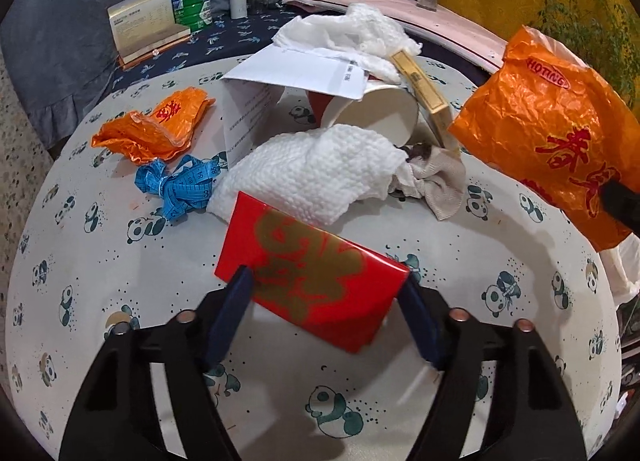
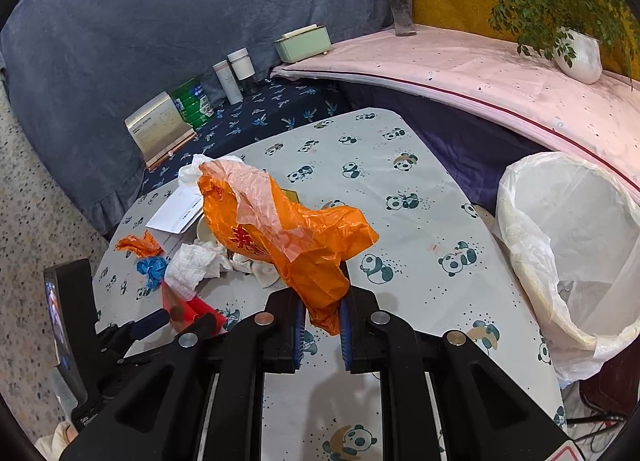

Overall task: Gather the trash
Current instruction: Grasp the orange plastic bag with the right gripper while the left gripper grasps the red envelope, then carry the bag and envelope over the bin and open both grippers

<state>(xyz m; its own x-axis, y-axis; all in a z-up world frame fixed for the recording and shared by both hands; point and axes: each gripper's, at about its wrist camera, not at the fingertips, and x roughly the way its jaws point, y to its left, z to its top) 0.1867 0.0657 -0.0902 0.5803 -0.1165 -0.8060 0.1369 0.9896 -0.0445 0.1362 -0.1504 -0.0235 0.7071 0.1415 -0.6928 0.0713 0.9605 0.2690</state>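
My left gripper is shut on a red packet with gold print and holds it just above the panda-print table. My right gripper is shut on an orange plastic bag and holds it up over the table; the bag also shows in the left wrist view. A trash bin with a white liner stands open to the right of the table. Loose trash lies behind the red packet: white paper towels, a tipped paper cup, folded paper, and another orange wrapper.
A blue measuring tape and a beige cloth lie by the trash. Boxes, a green tin and white jars stand on the dark bench behind. A vase and a potted plant sit on the pink ledge.
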